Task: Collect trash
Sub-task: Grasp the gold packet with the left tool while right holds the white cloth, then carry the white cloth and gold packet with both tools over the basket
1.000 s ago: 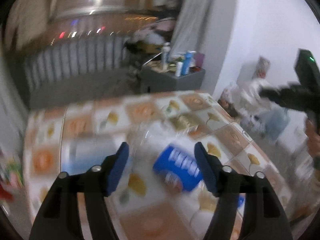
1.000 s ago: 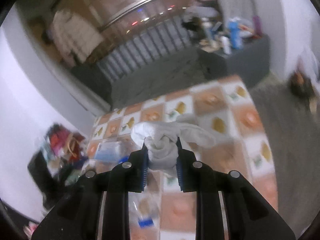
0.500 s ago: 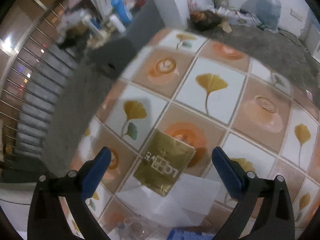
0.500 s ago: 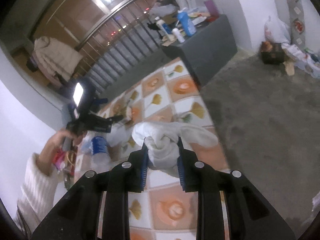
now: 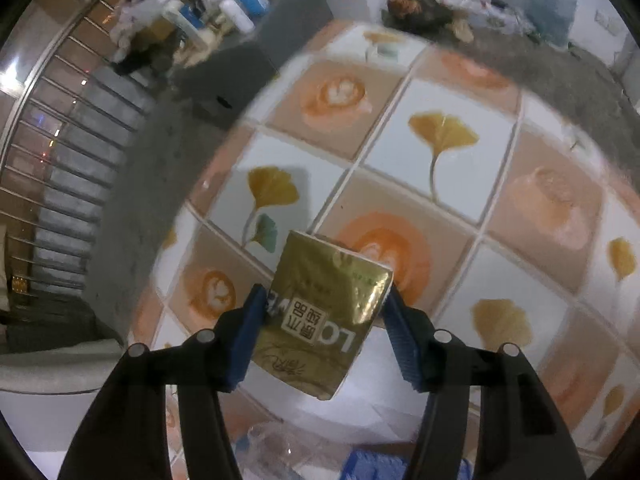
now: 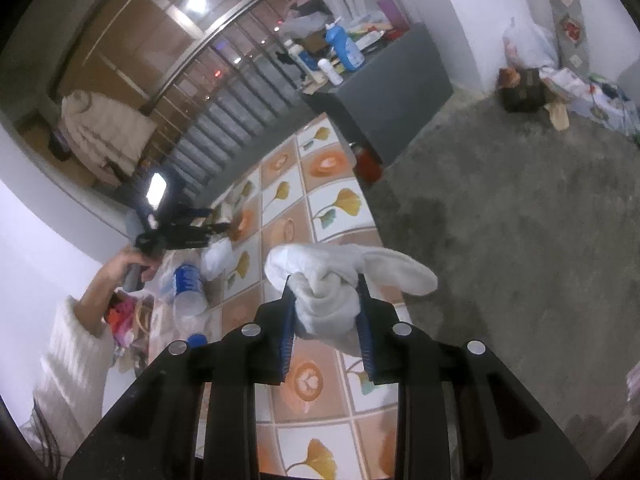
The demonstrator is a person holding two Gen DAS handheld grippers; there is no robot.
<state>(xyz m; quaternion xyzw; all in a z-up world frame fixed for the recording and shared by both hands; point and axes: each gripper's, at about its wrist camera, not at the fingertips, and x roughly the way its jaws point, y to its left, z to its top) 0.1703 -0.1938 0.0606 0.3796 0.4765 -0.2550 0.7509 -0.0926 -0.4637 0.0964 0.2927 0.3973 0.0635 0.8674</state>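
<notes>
A gold foil packet point(image 5: 324, 312) with printed letters lies on the tile-patterned tablecloth point(image 5: 440, 184), partly over a white sheet of paper point(image 5: 372, 392). My left gripper point(image 5: 325, 300) points steeply down at it. Its jaws are closing, and the blue pads point(image 5: 250, 332) touch the packet's two side edges. In the right wrist view, my right gripper point(image 6: 326, 292) is shut on a bundle of white cloth point(image 6: 332, 276), held above the table near its right edge.
A plastic bottle with a blue label point(image 6: 187, 284) lies at the table's left side, near a person's hand point(image 6: 138, 266) in a white sleeve. A grey cabinet point(image 6: 396, 76) carrying bottles stands beyond the table. Concrete floor point(image 6: 520, 200) spreads right, with bags along the wall.
My left gripper swung down from the blue-labelled bottle to the gold packet, and its jaws came in from wide apart onto it. My right gripper carried the white cloth toward the table's right edge.
</notes>
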